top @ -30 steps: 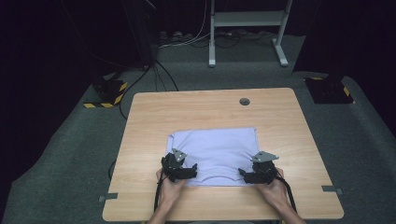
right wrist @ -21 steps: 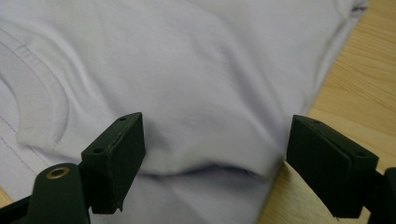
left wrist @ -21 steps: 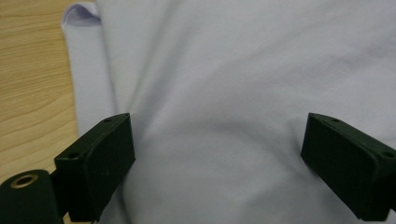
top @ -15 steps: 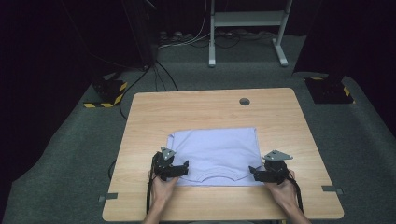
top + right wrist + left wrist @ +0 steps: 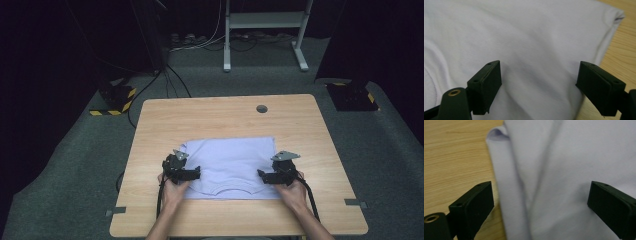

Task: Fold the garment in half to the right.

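Shirt [image 5: 231,162] edges between wide gripper jaws

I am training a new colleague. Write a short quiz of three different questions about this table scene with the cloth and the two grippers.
1. True or false: the left gripper has its jaws shut on the lilac shirt.
2. Which edge of the wooden table has the neckline of the shirt nearest to it: A, the far edge; B, the edge by the person?
3. Fill in: the small round hole lies near the ___ edge of the table.

Key: 1 false, both it and the right gripper stand open over the cloth; 2 B; 3 far.
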Demonstrator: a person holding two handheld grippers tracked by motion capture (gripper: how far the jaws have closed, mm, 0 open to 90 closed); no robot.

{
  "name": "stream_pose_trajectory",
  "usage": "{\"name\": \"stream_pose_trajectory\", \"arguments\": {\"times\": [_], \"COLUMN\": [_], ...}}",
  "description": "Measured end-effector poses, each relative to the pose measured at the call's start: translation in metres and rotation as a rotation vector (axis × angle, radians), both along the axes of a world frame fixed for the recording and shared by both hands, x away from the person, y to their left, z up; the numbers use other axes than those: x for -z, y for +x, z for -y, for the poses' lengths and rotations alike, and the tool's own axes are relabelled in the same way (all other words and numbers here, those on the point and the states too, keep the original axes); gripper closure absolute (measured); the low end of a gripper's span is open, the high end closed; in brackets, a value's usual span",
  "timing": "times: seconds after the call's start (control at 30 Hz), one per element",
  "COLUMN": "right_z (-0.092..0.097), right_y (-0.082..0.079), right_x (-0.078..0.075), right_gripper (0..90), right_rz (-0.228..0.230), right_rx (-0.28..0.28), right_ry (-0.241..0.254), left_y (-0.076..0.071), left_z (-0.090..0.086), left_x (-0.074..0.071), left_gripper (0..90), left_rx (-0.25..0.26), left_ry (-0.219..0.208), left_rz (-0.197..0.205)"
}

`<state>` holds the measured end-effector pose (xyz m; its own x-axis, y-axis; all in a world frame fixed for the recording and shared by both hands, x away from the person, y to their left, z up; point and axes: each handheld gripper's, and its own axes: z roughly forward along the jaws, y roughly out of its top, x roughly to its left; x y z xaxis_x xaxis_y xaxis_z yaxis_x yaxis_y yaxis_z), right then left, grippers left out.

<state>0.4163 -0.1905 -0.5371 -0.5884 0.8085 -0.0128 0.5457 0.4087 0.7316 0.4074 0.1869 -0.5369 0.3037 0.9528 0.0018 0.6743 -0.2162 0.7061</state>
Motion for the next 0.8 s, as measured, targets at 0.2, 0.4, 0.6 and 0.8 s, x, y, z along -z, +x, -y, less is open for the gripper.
{"name": "stream_pose_trajectory", "arguments": {"times": [0.2,0.4,0.6,0.8], "right_z": [-0.009,-0.038,-0.048,-0.037], "right_y": [0.008,0.029,0.039,0.037], "right_x": [-0.018,-0.018,0.0,0.0], "right_gripper": [18.7,18.6,18.1,18.2], "right_rz": [0.027,0.018,-0.029,-0.024], "right_rx": [0.013,0.001,-0.02,-0.04], "right_ry": [0.043,0.036,-0.01,-0.018], "left_y": [0.014,0.034,0.04,0.039], "left_z": [0.013,0.033,0.026,0.02], "left_x": [-0.014,-0.012,0.002,0.004], "left_gripper": [7.6,7.0,5.7,5.3], "left_rx": [0.037,0.077,0.072,0.082], "left_ry": [-0.042,-0.002,-0.007,-0.03], "left_rz": [0.059,0.041,-0.012,-0.019]}}
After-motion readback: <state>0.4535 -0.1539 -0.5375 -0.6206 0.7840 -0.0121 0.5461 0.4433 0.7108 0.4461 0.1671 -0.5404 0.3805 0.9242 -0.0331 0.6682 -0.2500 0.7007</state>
